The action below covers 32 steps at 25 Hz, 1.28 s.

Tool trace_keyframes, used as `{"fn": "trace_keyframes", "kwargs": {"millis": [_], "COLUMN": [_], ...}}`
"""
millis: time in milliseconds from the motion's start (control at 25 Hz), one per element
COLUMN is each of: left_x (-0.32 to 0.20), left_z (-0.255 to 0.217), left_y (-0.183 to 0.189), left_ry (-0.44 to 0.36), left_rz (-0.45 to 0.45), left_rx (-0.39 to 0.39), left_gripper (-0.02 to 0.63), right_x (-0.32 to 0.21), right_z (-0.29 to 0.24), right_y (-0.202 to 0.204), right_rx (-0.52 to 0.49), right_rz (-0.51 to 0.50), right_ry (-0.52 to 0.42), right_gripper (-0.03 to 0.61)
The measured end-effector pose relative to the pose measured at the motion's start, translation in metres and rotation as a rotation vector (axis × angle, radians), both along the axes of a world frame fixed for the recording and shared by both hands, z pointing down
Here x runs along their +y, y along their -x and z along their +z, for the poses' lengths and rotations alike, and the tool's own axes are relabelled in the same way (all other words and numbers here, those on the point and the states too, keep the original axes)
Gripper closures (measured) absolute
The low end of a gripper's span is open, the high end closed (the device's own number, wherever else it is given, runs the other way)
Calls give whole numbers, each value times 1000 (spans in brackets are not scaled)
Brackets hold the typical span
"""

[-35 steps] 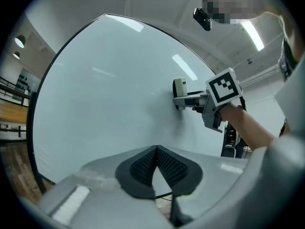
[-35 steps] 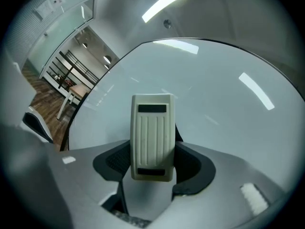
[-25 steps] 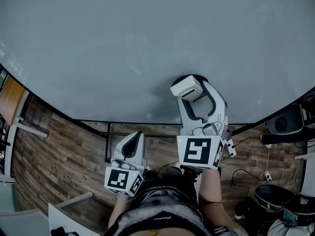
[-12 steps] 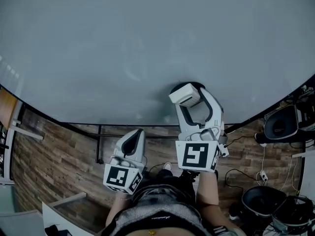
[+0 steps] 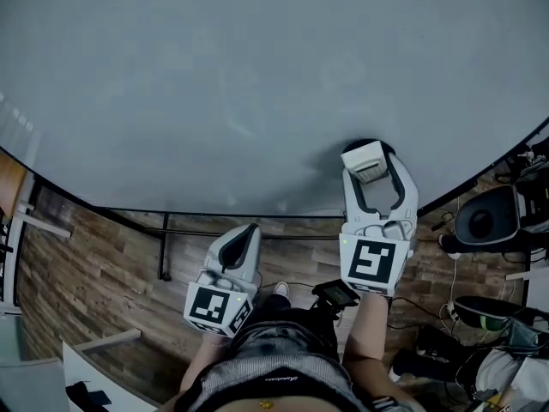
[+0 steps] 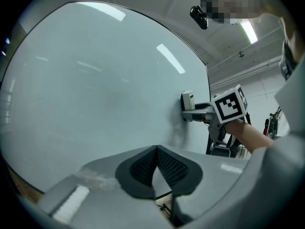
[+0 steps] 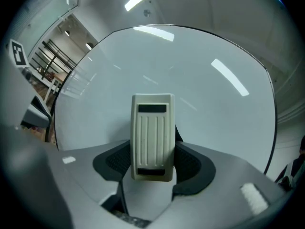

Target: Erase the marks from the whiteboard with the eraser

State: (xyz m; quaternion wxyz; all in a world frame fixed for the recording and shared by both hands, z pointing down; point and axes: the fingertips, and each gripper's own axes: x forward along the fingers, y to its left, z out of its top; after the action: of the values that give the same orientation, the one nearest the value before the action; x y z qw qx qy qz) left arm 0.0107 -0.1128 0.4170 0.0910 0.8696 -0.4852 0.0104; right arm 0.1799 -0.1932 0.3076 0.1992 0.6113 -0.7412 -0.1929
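Note:
The whiteboard [image 5: 223, 75] fills the upper head view; I make out only faint smudges on it. My right gripper [image 5: 371, 163] is shut on the cream ribbed eraser [image 7: 152, 135], pressing it against the board's lower right part. The eraser [image 5: 364, 160] shows white at the gripper's tip, and the left gripper view shows it [image 6: 187, 100] flat against the board [image 6: 95, 99]. My left gripper [image 5: 243, 239] hangs below the board's bottom edge, shut with nothing between its black pads [image 6: 143, 168].
Wood-pattern floor [image 5: 94, 273] lies below the board. A black stand bar [image 5: 163, 256] runs under the board's edge. Cables, a dark bin [image 5: 493, 217] and bags sit at the right. A white desk corner [image 5: 94, 367] is at the lower left.
My right gripper has slid the eraser to the right and slightly down along the board's lower part. The left gripper has barely shifted.

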Motion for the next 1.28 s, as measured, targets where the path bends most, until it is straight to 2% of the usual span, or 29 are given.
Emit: {"fn": "trace_keyframes", "kwargs": {"millis": [200, 320, 440, 680, 1080, 1280], "left_x": [5, 5, 6, 1, -18, -17], "left_z": [-2, -4, -4, -2, -4, -13], "left_y": [-9, -11, -11, 12, 86, 111], "left_ry": [9, 8, 3, 10, -14, -40], "left_rz": [13, 36, 65, 86, 92, 106], "left_rx": [-10, -8, -8, 0, 19, 16], "left_gripper": [609, 609, 609, 609, 609, 609], "right_x": [2, 5, 8, 6, -3, -2], "right_z": [-3, 0, -1, 4, 22, 25], "right_y": [-27, -24, -21, -3, 76, 112], "right_rx": [-51, -25, -43, -75, -81, -91], "right_rz": [33, 65, 89, 89, 108, 106], "right_ry": [-20, 3, -4, 9, 33, 31], "right_gripper": [316, 316, 316, 316, 316, 316]}}
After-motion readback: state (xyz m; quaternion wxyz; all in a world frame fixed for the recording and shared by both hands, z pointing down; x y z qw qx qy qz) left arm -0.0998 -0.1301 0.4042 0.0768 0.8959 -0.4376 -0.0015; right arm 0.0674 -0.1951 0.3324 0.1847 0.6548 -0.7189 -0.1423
